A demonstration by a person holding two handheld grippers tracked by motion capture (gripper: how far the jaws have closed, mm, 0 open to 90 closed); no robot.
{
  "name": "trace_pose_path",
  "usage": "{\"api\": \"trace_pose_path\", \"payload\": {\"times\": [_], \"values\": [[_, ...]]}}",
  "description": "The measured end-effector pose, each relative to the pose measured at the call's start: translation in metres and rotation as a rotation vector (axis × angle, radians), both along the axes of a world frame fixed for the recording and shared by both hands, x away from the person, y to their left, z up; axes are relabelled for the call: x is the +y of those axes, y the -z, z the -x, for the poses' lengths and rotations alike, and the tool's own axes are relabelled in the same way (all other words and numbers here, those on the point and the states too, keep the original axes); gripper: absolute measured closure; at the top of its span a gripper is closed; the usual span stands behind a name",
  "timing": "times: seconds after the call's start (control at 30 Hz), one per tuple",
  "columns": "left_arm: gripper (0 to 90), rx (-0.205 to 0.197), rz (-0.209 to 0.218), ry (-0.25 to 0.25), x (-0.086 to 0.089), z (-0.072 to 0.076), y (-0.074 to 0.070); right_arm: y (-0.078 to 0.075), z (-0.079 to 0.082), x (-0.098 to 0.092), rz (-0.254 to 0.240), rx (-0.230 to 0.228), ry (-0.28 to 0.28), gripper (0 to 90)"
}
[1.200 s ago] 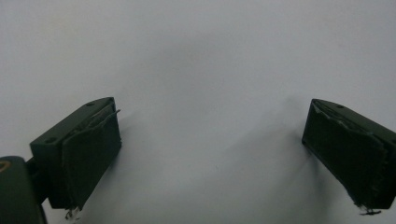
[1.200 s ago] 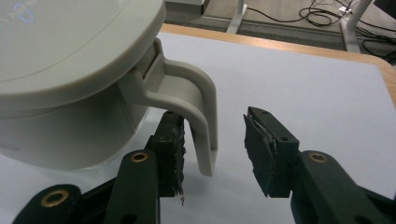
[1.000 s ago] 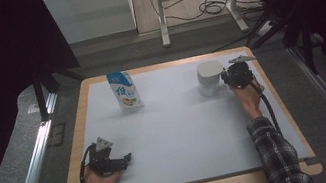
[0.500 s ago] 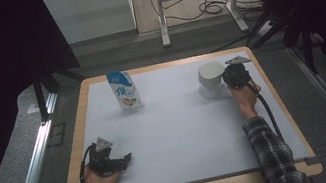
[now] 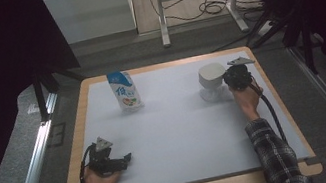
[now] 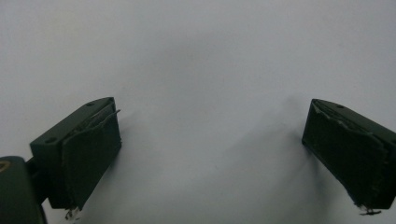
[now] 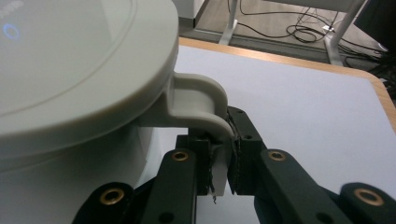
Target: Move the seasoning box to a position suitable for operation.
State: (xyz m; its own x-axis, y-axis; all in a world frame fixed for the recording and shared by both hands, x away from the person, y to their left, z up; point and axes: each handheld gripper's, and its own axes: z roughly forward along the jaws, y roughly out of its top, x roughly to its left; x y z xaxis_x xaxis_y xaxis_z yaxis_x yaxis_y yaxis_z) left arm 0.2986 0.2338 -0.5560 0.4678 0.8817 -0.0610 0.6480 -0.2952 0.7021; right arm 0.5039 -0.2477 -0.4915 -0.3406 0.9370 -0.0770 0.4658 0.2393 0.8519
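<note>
Right tongs [image 7: 223, 154] clamped on the pot's handle [image 7: 198, 105]
White pot [image 5: 211, 79] near the worktop's [image 5: 183, 133] far right corner; jaws just closed. Left tongs [image 6: 210, 154] rest wide open, empty, near the left front corner.

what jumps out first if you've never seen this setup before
The right tool is clamped on the handle of a white lidded jug at the far right of the white mat. A blue and white pouch stands alone toward the far left. At the near left corner, the left tool rests on the mat with its jaws wide apart and nothing between them.
</note>
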Motion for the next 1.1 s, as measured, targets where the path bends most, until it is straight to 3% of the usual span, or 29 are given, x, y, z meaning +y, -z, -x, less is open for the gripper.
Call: {"api": "trace_pose_path", "payload": {"times": [0.3,0.87,1.1], "values": [[4.0,0.0,0.0,0.0,0.0,0.0,0.0,-0.011,0.018,0.005,-0.024,-0.026,-0.039,81.3],[4.0,0.0,-0.001,0.0,0.0,0.0,0.0,-0.01,0.064,-0.002,-0.038,-0.022,-0.079,81.3],[4.0,0.0,-0.001,0.0,0.0,0.0,0.0,-0.007,0.084,-0.003,-0.066,-0.014,-0.084,81.3]]}}
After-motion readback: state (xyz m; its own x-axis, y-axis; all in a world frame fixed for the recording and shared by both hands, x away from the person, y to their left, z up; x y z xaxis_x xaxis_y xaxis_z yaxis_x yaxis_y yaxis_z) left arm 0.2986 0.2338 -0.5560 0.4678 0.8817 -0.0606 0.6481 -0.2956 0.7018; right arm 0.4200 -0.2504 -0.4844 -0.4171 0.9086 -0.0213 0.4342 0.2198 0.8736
